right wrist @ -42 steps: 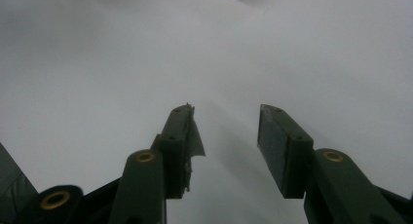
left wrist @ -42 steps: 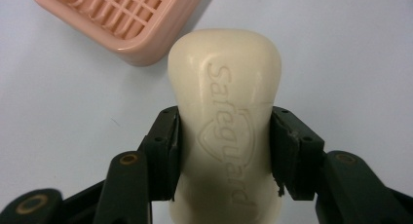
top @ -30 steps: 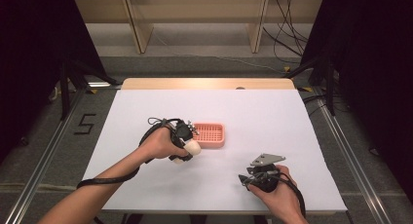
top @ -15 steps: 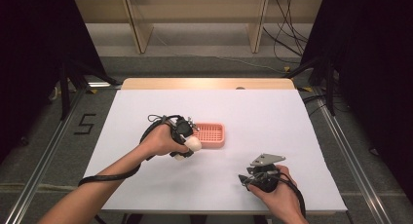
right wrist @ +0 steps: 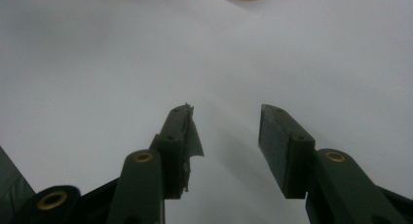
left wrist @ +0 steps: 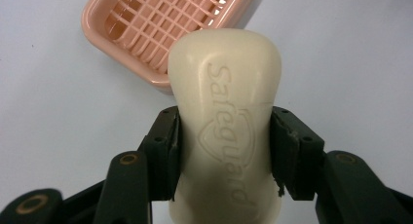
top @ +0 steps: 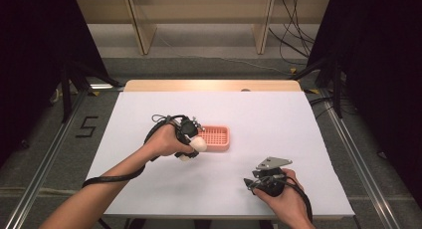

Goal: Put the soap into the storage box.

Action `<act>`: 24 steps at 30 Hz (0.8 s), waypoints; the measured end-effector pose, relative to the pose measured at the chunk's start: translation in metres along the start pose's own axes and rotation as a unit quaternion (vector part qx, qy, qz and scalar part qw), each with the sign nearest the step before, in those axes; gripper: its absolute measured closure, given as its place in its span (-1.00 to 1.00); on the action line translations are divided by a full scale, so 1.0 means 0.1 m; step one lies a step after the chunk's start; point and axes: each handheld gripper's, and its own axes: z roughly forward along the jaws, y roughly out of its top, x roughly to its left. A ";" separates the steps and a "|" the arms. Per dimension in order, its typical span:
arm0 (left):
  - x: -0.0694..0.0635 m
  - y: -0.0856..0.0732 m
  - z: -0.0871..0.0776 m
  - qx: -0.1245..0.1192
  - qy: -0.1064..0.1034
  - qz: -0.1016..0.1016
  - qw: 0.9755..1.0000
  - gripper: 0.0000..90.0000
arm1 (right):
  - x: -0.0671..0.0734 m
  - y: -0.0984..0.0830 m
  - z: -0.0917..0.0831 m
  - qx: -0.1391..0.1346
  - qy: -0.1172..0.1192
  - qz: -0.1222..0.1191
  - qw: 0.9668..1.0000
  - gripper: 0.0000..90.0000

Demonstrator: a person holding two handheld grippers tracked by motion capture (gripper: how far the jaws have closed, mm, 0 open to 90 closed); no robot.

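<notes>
Soap [left wrist: 224, 121] sits clamped between your left gripper's [left wrist: 225, 151] jaws, just off the dish's [top: 215, 137] near-left corner, mid-table; over the last second it has edged closer, so the drop looks next. Your right gripper [right wrist: 229, 136], jaws apart and empty, waits near the table's [top: 278, 114] front edge.

Soap [top: 198, 145] just left of dish [top: 215, 138], mid-table [top: 278, 119].
</notes>
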 end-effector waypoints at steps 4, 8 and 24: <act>0.01 0.02 0.00 -0.003 0.002 0.000 1.000 0.09 | 0.00 0.00 0.00 0.002 0.000 0.000 1.000 0.25; 0.02 0.04 -0.02 -0.005 0.004 0.002 1.000 0.09 | 0.00 0.00 -0.01 0.002 0.000 0.005 1.000 0.25; 0.05 0.12 -0.04 -0.008 0.011 0.008 1.000 0.09 | 0.00 0.01 -0.02 0.008 0.002 0.001 1.000 0.25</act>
